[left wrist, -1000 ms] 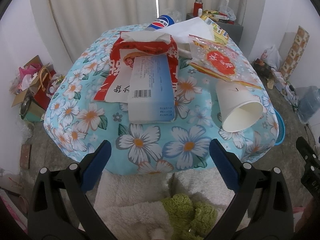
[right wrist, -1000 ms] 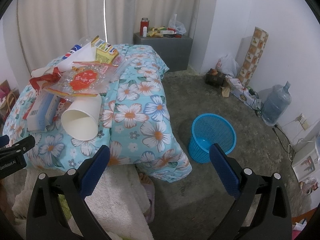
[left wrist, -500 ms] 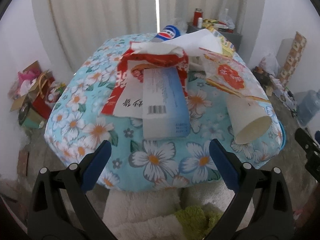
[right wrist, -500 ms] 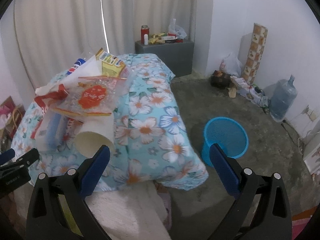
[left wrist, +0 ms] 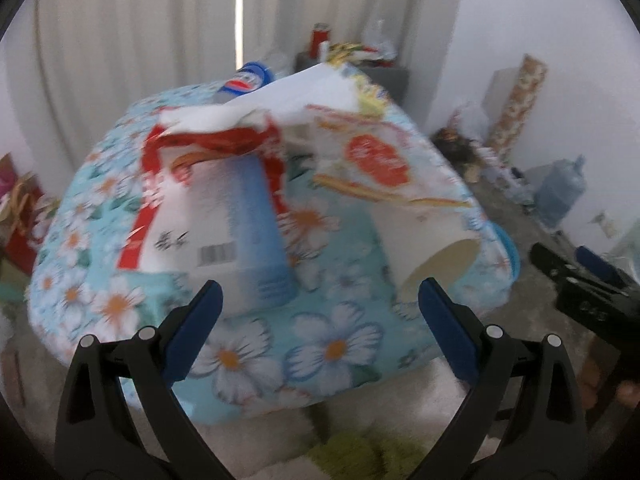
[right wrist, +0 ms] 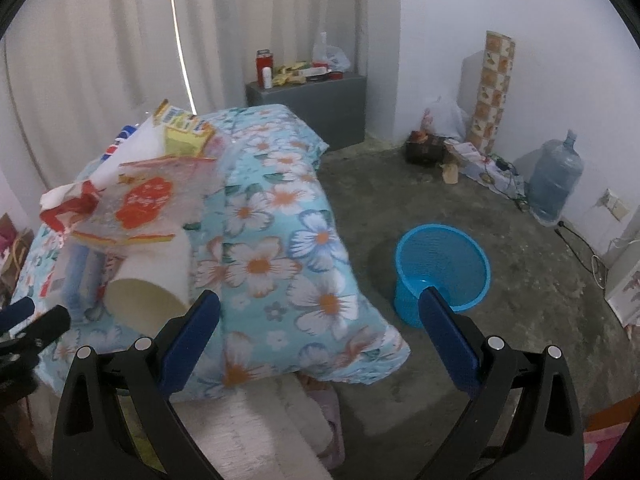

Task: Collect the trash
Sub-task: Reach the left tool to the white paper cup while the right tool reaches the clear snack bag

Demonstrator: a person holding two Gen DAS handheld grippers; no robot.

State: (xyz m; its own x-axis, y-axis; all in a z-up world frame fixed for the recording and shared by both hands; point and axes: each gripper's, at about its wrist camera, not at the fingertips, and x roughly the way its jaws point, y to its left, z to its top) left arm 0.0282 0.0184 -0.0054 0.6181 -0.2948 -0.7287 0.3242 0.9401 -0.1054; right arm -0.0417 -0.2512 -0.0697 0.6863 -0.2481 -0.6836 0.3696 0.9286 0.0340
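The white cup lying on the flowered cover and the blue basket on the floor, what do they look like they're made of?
The white cup looks like paper: matte, thin-walled, with a cream inside and no shine. The blue basket looks like moulded plastic, since its wall is a fine open mesh in one uniform bright colour with a smooth rim. Neither can be confirmed by sight alone.

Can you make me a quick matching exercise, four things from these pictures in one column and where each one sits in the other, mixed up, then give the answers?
Things:
1. paper cup
2. blue basket
3. water jug
4. red can

Places:
A. on the grey cabinet
B. on the bare floor beside the bed
C. on its side on the floral cover
D. by the white wall

Pairs: 1-C, 2-B, 3-D, 4-A
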